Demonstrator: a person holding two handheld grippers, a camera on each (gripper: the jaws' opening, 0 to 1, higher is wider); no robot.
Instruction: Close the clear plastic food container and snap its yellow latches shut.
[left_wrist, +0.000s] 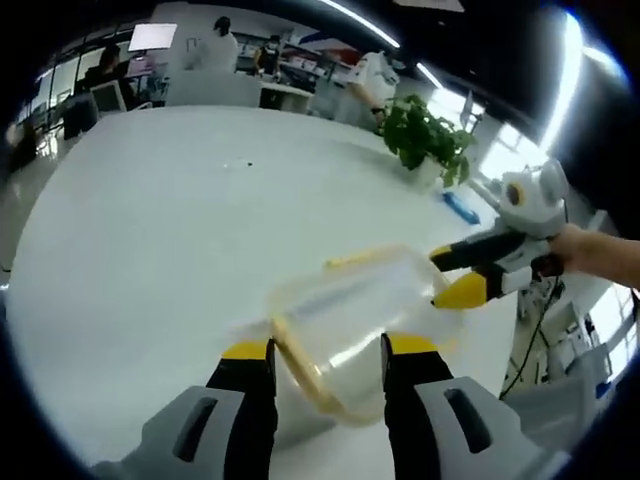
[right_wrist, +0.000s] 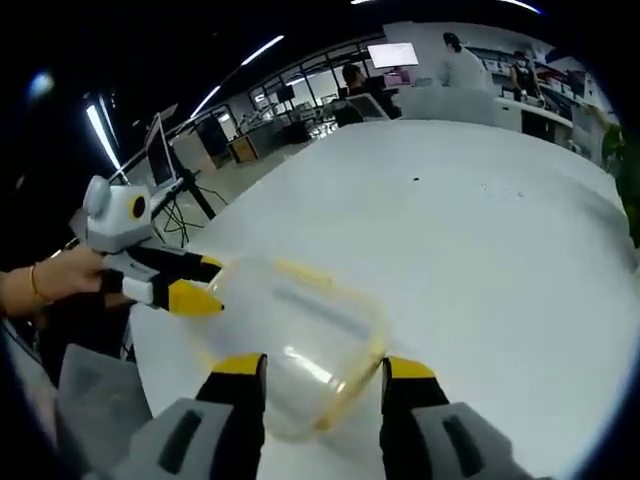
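Starting nearest in the left gripper view, the left gripper (left_wrist: 328, 350) is seen with its yellow-tipped jaws spread to either side of the clear container (left_wrist: 355, 310), whose yellow-rimmed edge lies between them; whether the pads actually press the plastic cannot be told, since the container is blurred. The container rests on or just above the white table (left_wrist: 180, 230), near its front edge, with its long axis running away from the left gripper toward the right. At its far right end the right gripper (left_wrist: 462, 275) is met, held by a hand (left_wrist: 590, 250), its jaws set one above the other at the container's corner.

From the right gripper view the same arrangement is read from the other side: the right gripper (right_wrist: 325, 370) straddles the container (right_wrist: 290, 330), and the left gripper (right_wrist: 190, 285) reaches in at its far left end. Contact cannot be confirmed here either. The lid's state and the latches cannot be made out through the blur.

Both tools are judged to be equally close, one at each end of the long axis, so the closing is likely to depend on the container being braced between them.

Farther off, a potted plant (left_wrist: 428, 135) stands on the table, and desks with people lie beyond.
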